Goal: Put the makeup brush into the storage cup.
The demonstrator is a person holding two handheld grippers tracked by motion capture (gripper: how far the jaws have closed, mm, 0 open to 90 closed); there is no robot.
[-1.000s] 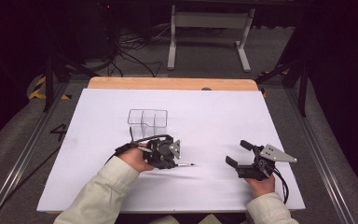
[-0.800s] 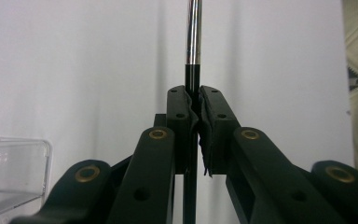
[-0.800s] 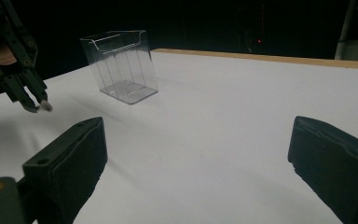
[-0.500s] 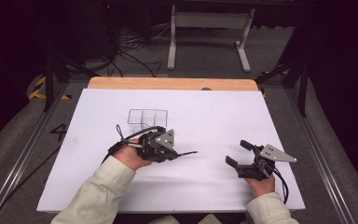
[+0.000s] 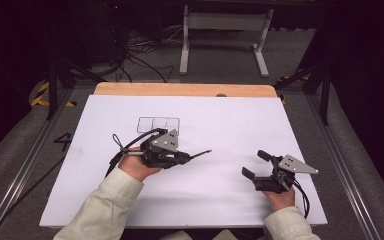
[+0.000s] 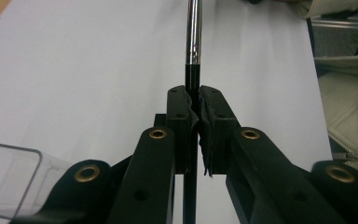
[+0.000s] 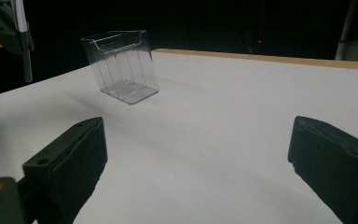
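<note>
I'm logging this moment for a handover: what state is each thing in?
left gripper: shut on the pen, lifted off the sheet.
pen: clamped, roughly level, tip pointing right.
right gripper: open, nothing between its jaws.
clear holder: upright on the white sheet, compartments look empty.

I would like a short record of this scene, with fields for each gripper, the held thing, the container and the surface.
left gripper: shut on pen
pen: black and silver, sticks out past the jaws, above the sheet
right gripper: open, holds nothing
box: clear plastic with compartments, upright, looks empty
sheet: white, covers the table
</note>
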